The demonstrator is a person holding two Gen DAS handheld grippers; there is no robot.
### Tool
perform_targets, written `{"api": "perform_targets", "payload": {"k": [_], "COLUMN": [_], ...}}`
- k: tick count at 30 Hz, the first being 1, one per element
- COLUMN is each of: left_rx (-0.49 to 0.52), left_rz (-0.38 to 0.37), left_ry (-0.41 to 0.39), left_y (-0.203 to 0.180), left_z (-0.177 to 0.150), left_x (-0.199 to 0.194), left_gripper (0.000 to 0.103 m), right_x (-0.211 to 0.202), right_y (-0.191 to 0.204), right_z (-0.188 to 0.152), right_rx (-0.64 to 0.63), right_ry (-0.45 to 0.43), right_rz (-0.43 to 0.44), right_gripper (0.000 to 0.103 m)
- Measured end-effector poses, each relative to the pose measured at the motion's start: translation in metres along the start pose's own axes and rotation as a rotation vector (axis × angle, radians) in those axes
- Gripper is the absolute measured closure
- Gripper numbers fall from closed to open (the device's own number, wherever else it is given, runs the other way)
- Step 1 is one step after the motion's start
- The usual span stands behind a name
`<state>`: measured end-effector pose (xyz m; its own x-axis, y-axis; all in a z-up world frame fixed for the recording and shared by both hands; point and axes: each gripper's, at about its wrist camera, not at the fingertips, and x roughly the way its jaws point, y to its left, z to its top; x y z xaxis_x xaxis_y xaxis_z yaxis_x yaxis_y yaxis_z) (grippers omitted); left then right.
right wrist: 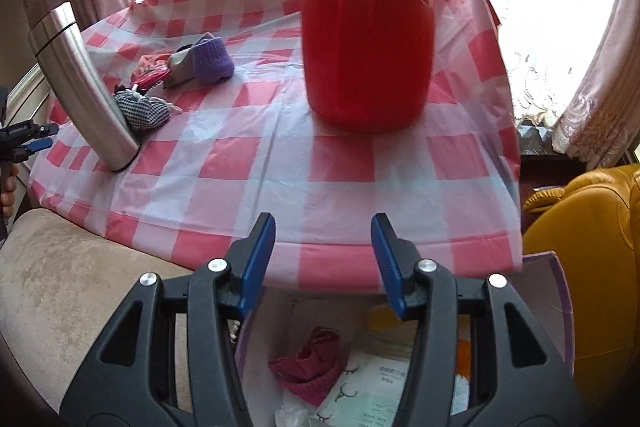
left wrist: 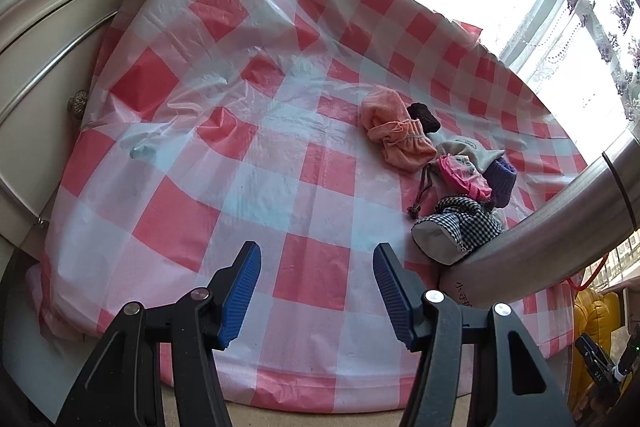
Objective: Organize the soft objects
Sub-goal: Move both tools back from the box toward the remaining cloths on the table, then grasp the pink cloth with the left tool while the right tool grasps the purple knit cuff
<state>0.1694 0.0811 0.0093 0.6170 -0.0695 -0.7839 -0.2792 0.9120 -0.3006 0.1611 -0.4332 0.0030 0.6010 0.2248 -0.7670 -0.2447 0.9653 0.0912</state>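
— Both grippers we carry are empty. The left gripper [left wrist: 317, 291] hangs over the checked tablecloth [left wrist: 240, 131] with its blue pads apart and nothing between them.

— And the right gripper [right wrist: 323, 259]?

— Its jaws are spread too, gripping nothing; it sits at the near edge of the table, above a box [right wrist: 560, 307] where we see a dark red sock [right wrist: 310, 363] lying among papers.

— Where are the rest of the soft things?

— We see them heaped beside the steel flask [right wrist: 80, 79]: a peach cloth [left wrist: 394, 129], a pink pouch [left wrist: 466, 173], a purple sock [right wrist: 212, 61] and a black-and-white checked pouch [left wrist: 460, 227], which touches the flask's base.

— And the red jug [right wrist: 366, 39]?

— It stands well apart from the heap, straight ahead of our right gripper.
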Motion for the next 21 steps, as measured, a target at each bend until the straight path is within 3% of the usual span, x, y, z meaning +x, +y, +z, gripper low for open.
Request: {"api": "perform_targets", "payload": {"k": [13,21], "left_rx": [0.008,0.027], "left_rz": [-0.1,-0.158], "left_ry": [0.013,0.028], "left_y": [-0.014,-0.033], "left_z": [0.046,0.082], "left_x": [0.042,0.083], "left_gripper": [0.044,0.044], "right_x": [0.065,0.116], "right_y": [0.075,0.114], "right_z": [0.086,0.131], "right_rx": [-0.132,-0.2], "right_ry": [-0.033,-0.049], "right_rz": [0.125,0.101], "right_gripper": [0.037,0.037]}}
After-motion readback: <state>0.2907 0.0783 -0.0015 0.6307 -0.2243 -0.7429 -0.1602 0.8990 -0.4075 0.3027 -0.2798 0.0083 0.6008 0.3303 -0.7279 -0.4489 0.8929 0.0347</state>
